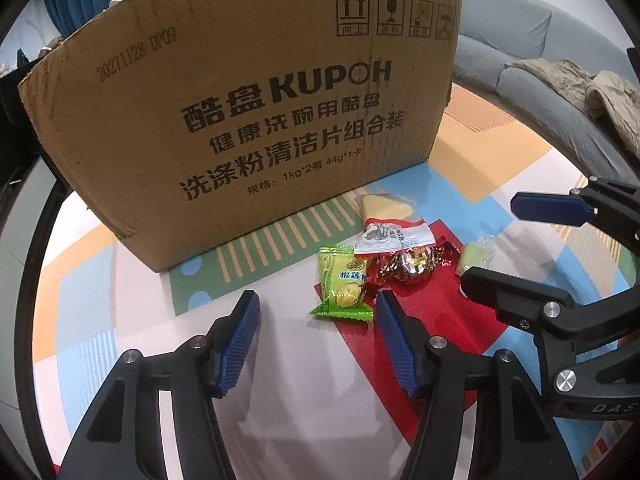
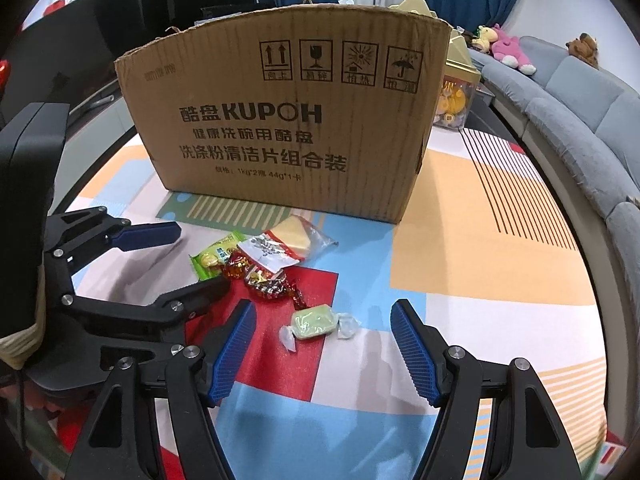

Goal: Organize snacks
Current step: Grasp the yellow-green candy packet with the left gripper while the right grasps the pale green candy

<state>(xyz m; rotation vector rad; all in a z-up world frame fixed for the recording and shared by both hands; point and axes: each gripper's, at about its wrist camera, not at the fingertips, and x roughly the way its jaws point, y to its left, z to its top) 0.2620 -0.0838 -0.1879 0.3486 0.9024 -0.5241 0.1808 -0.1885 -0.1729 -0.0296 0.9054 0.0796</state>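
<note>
A small pile of snacks lies on a colourful mat in front of a brown cardboard box (image 1: pixel 240 120) (image 2: pixel 288 120). The pile holds a green durian candy packet (image 1: pixel 342 282) (image 2: pixel 214 256), a yellow wedge snack in a clear bag (image 1: pixel 386 210) (image 2: pixel 294 234), a red foil candy (image 1: pixel 412 268) (image 2: pixel 268 284) and a pale green wrapped candy (image 1: pixel 476 258) (image 2: pixel 314 322). My left gripper (image 1: pixel 316 308) (image 2: pixel 200 258) is open, just short of the green packet. My right gripper (image 2: pixel 324 318) (image 1: pixel 490 240) is open around the pale green candy.
The mat (image 2: pixel 460 240) covers a low table. A grey sofa (image 2: pixel 580 112) curves along the right, with plush toys (image 2: pixel 508 46) and a jacket (image 1: pixel 580 88) on it. A clear container with a gold lid (image 2: pixel 456 92) stands behind the box. A dark cabinet (image 2: pixel 120 20) is at the back left.
</note>
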